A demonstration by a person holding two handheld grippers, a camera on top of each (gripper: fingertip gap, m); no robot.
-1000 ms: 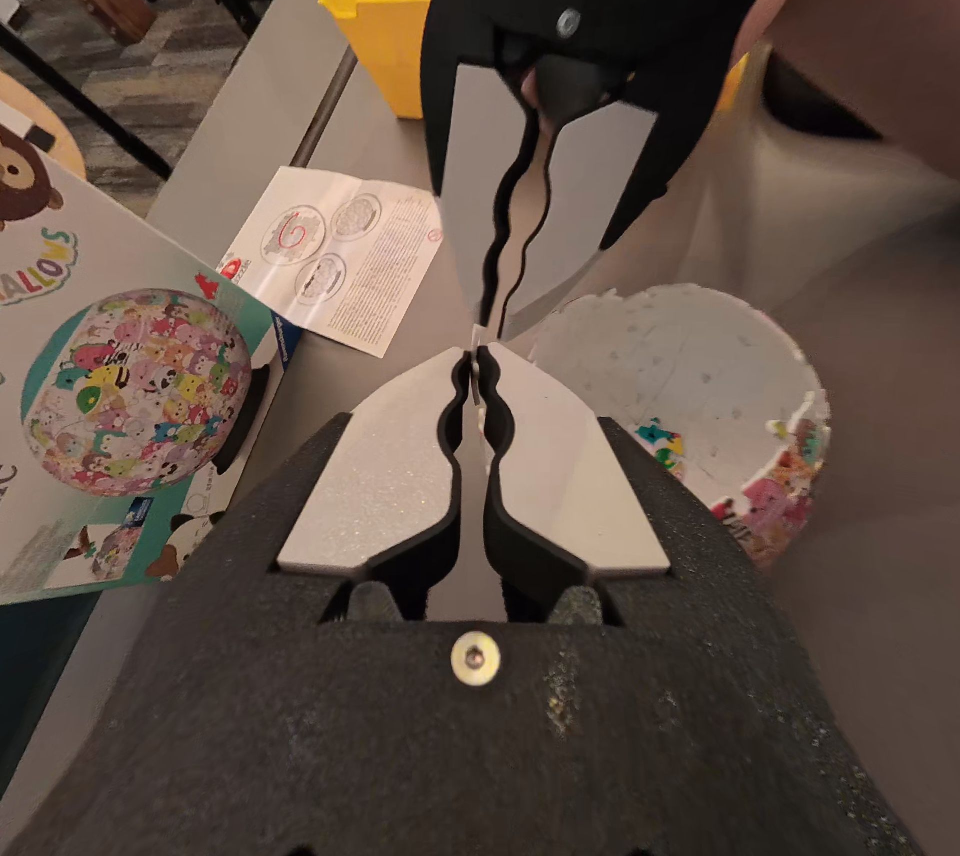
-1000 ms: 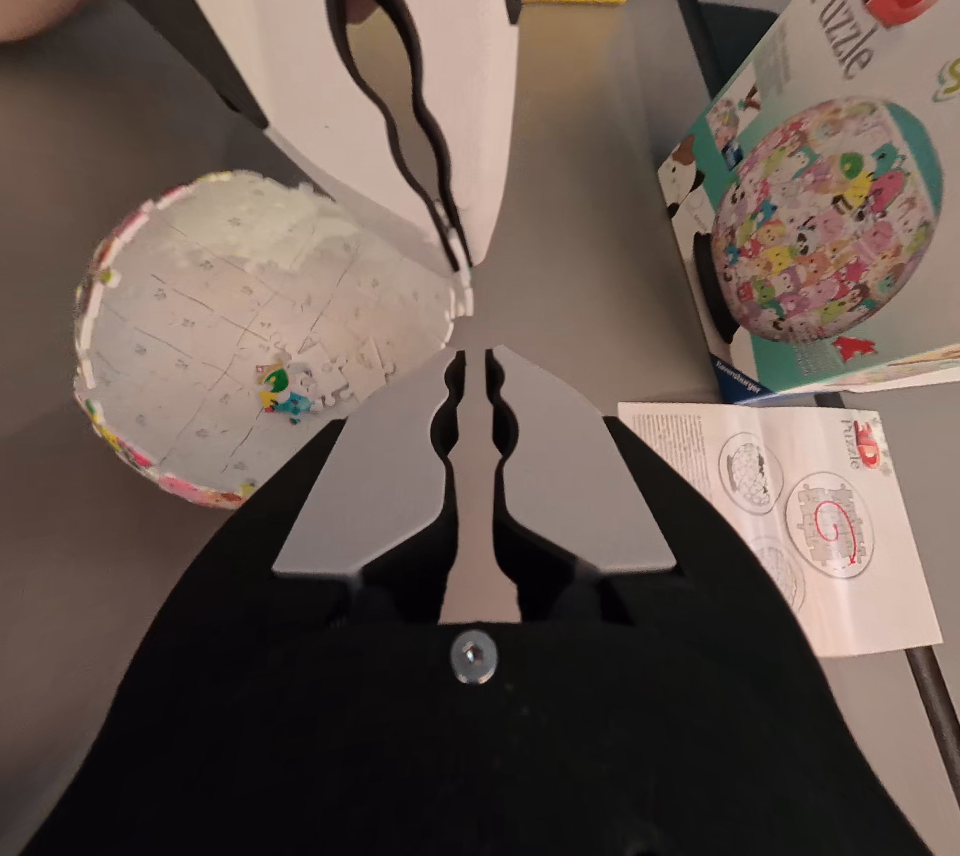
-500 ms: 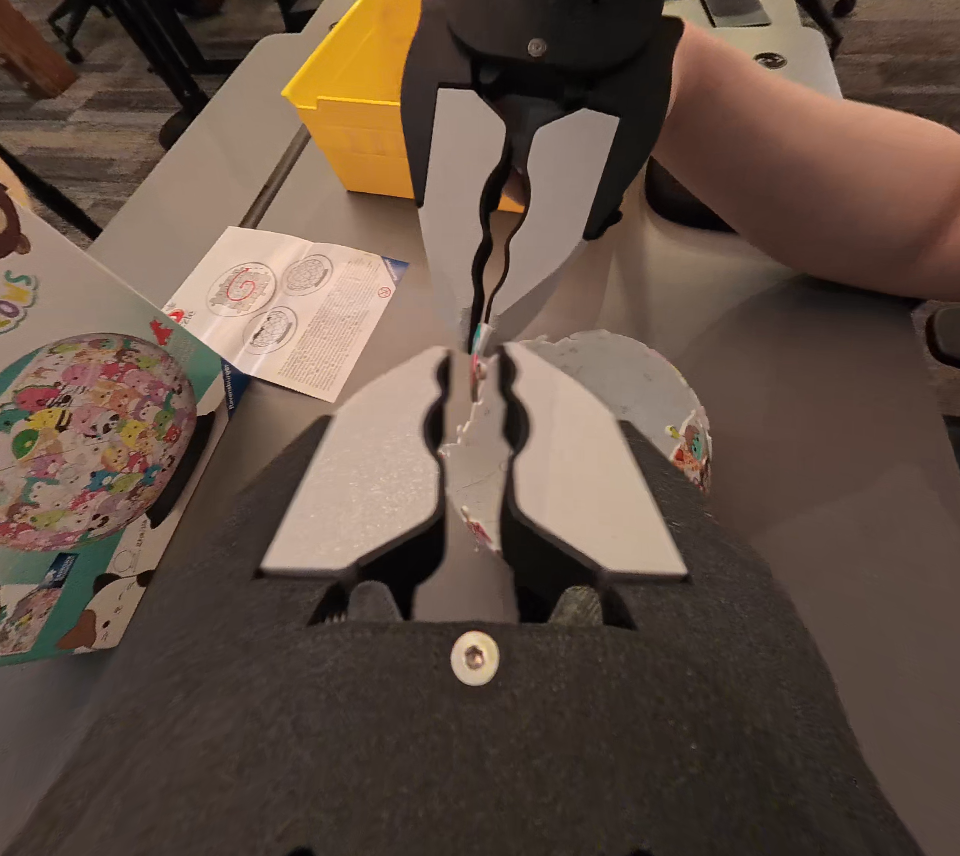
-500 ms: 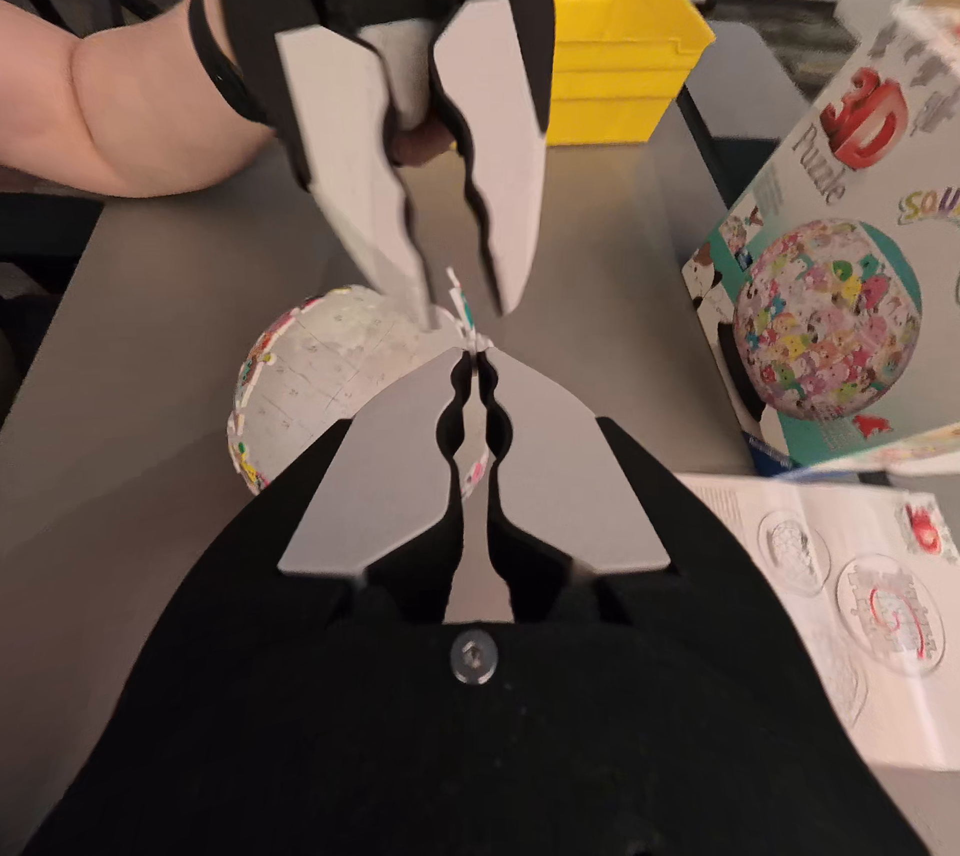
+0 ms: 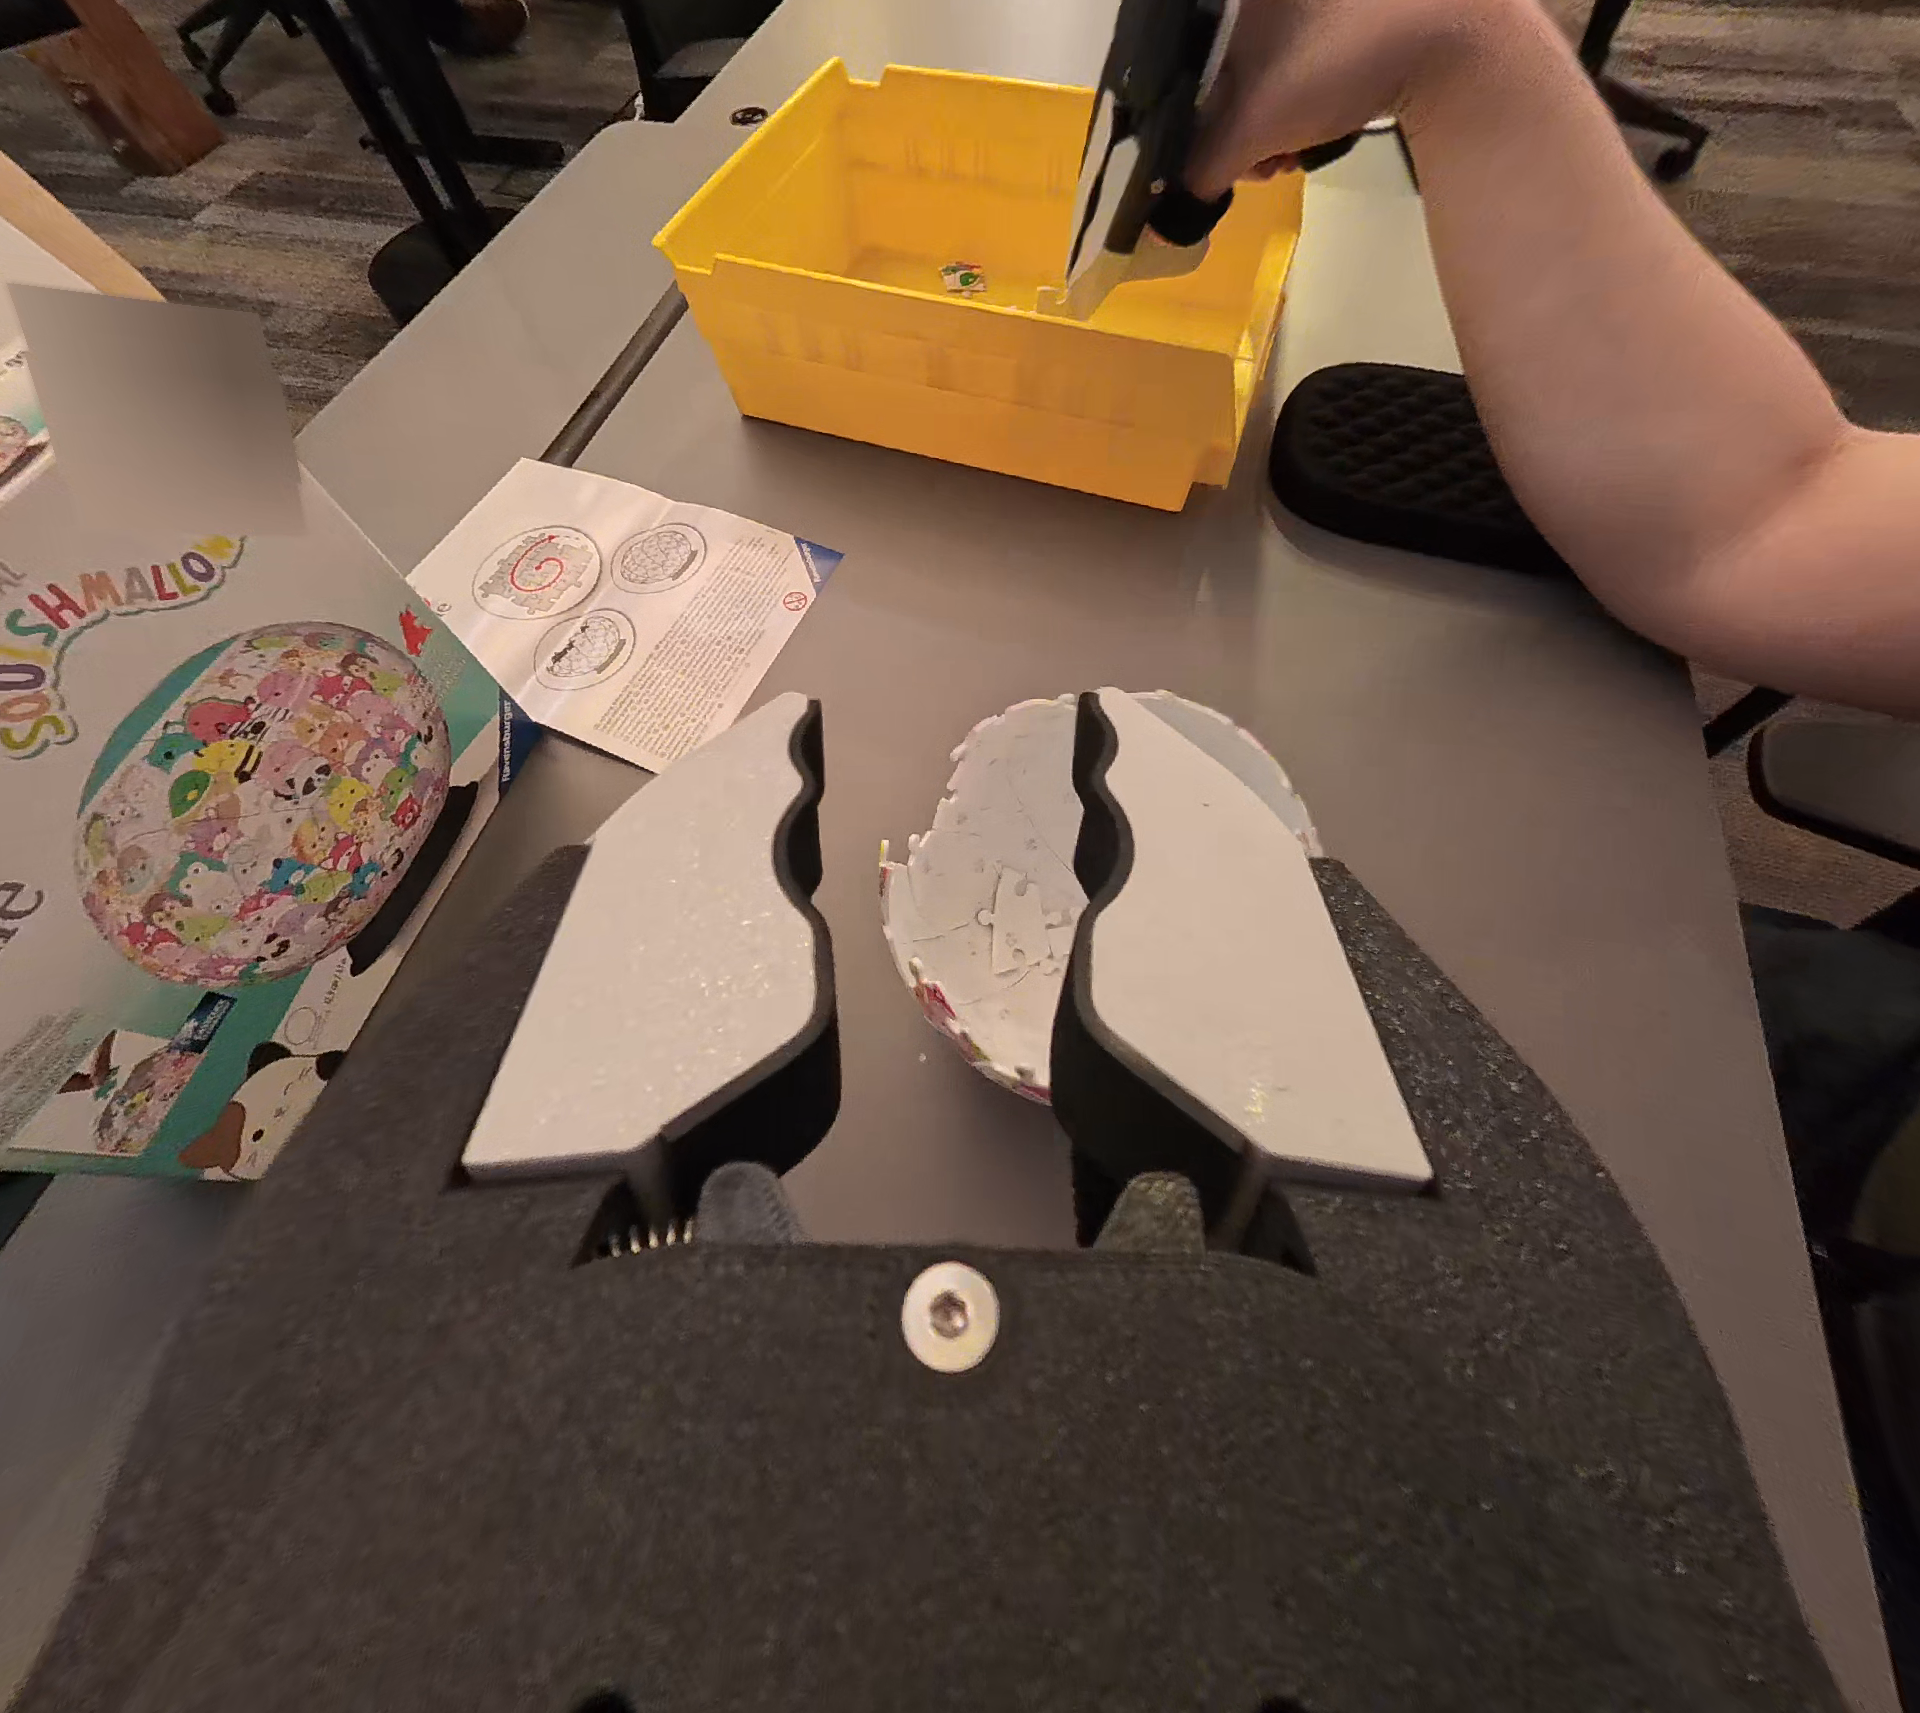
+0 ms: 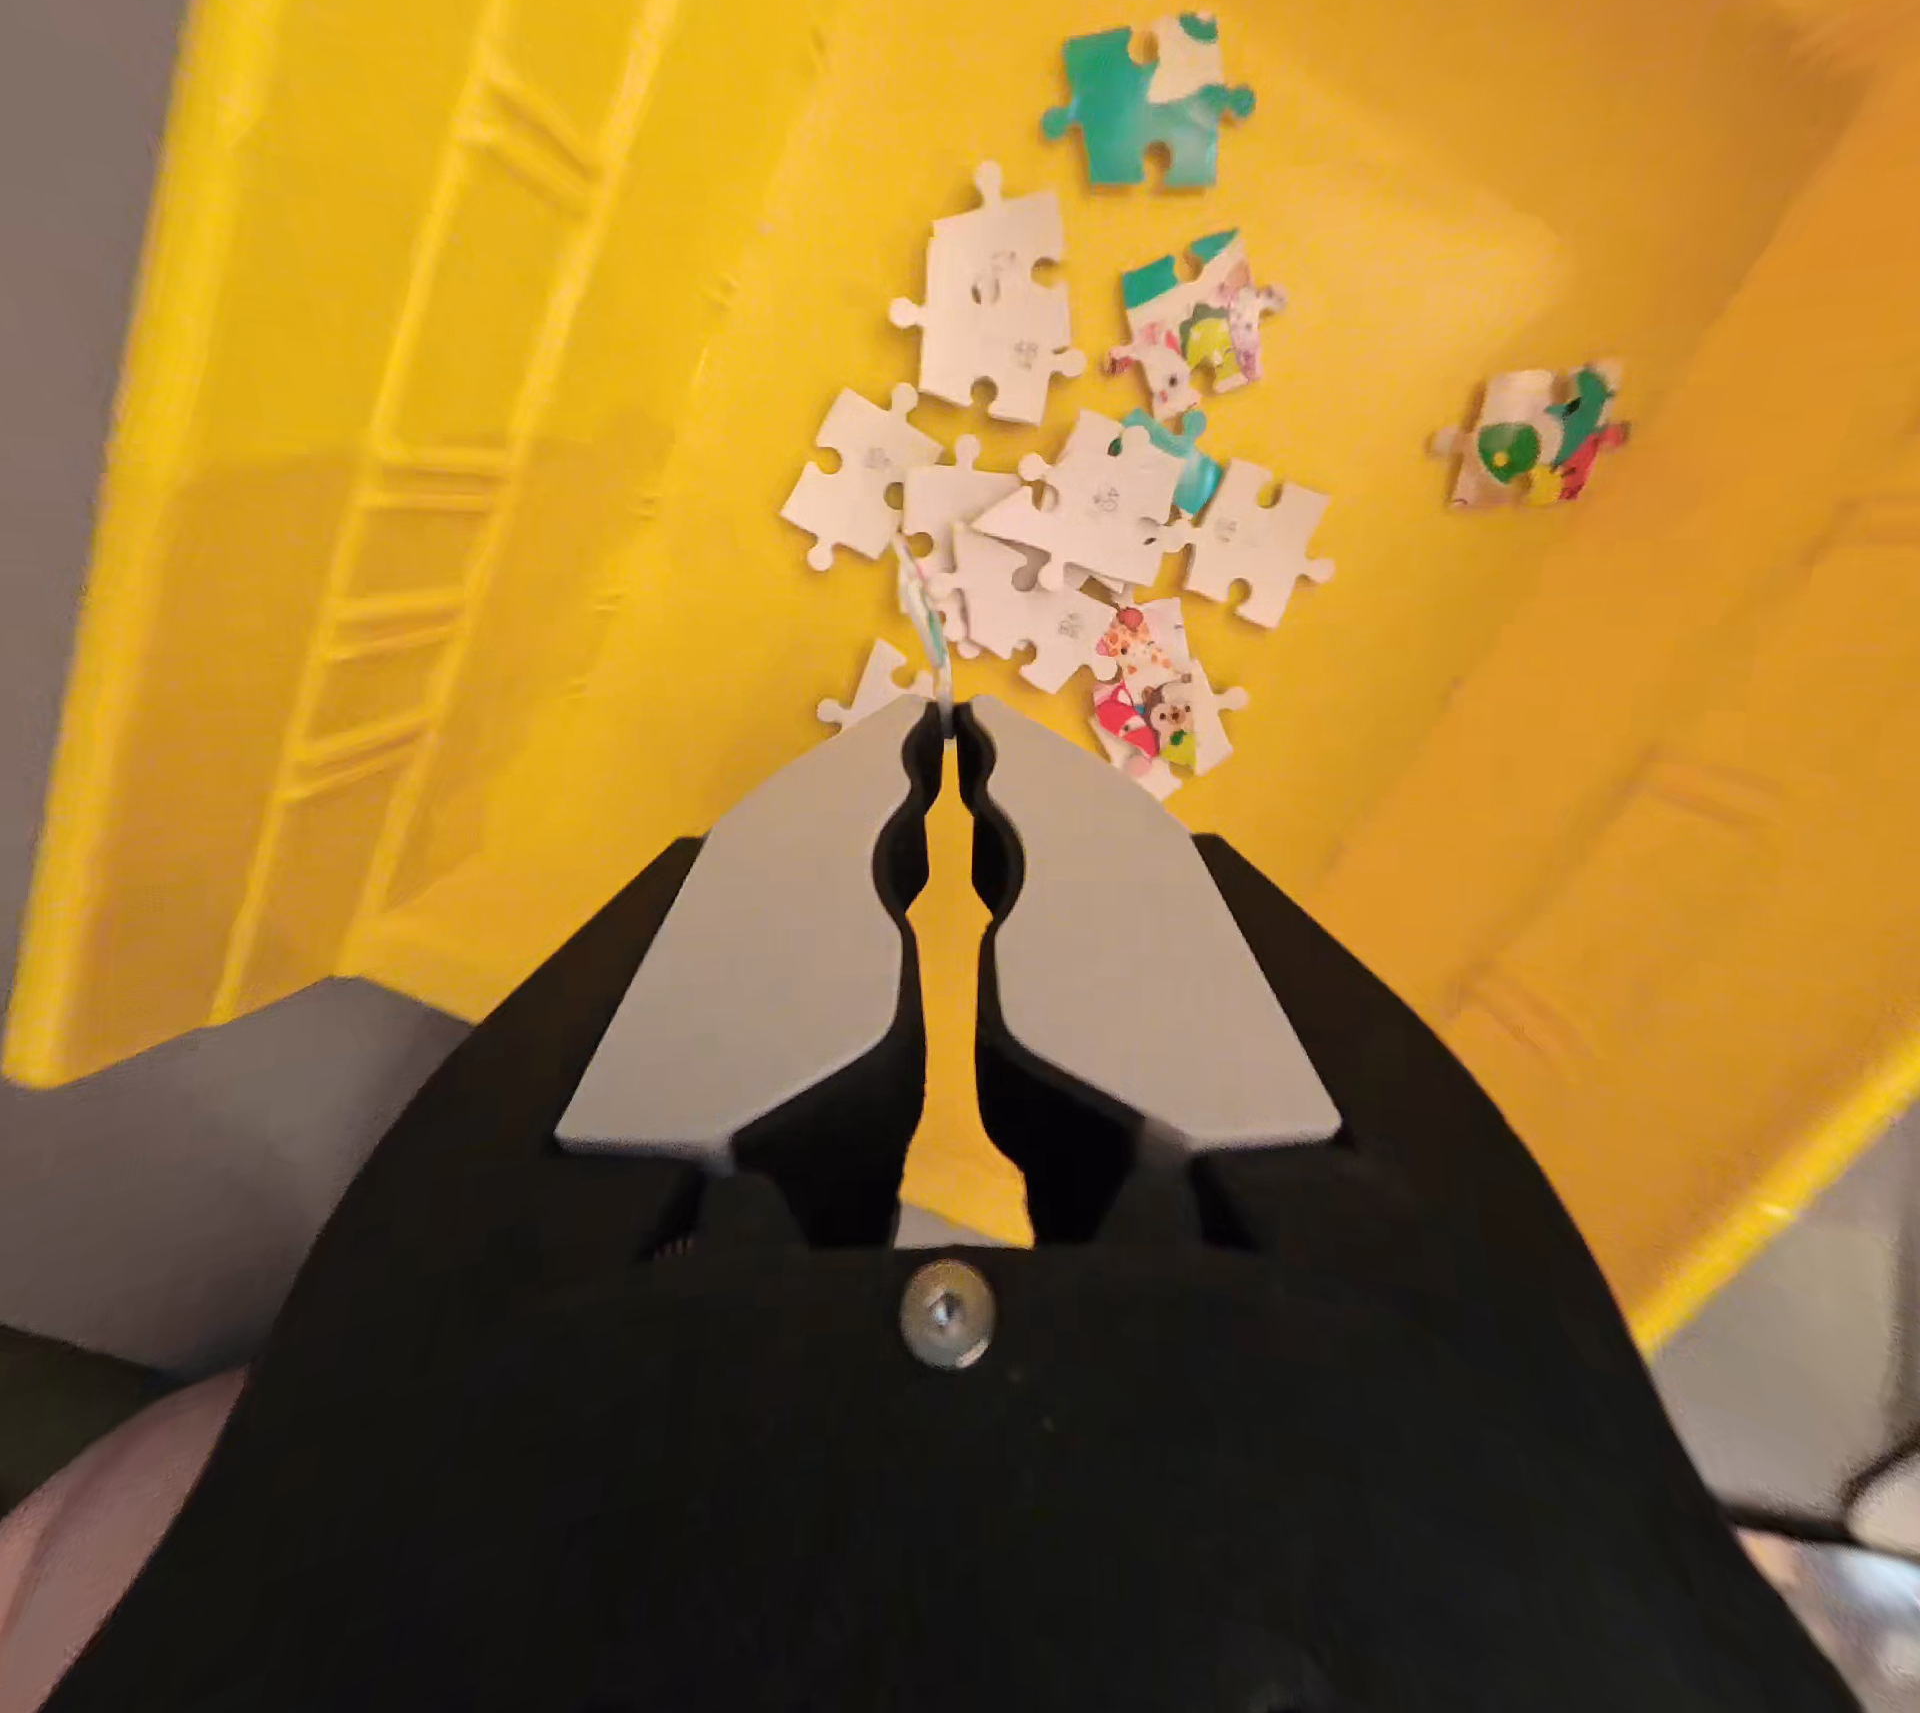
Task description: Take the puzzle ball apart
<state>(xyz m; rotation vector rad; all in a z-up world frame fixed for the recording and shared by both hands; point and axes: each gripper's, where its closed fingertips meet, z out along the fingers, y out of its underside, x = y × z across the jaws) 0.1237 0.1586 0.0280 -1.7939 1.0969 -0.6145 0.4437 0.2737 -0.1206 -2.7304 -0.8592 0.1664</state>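
Here, labelled notes from the two wrist views.

Left tongs (image 5: 945, 713): spread wide and holding nothing, poised above the bench with the puzzle ball partly between the fingers.

Puzzle ball (image 5: 997, 894): only a half shell is left, lying on the grey bench (image 5: 1403, 832) with its white inner face turned up. The rim is jagged and a strip of coloured print shows at its lower edge. The right finger of the left tongs covers much of it.

Right tongs (image 6: 948, 707): clenched on a puzzle piece (image 6: 925, 614), which is seen edge-on and sticks out from the tips. In the left wrist view these tongs (image 5: 1060, 297) point down into the bin, gripped by a hand (image 5: 1299, 74).

Yellow bin (image 5: 935, 406): stands on the bench well beyond the shell, open at the top.

Loose pieces (image 6: 1081, 500): a cluster on the bin floor just ahead of the right tongs' tips. Most are white side up and a few show printed colours. One green-and-red piece (image 6: 1532, 442) lies apart to the right, and a teal one (image 6: 1148, 105) sits farther in.

Instruction sheet (image 5: 623, 614): unfolded flat on the bench, between the bin and the puzzle box.

Puzzle box (image 5: 239, 790): at the left, showing a picture of the finished ball.

Black pad (image 5: 1392, 458): beside the bin's right end, under the forearm.
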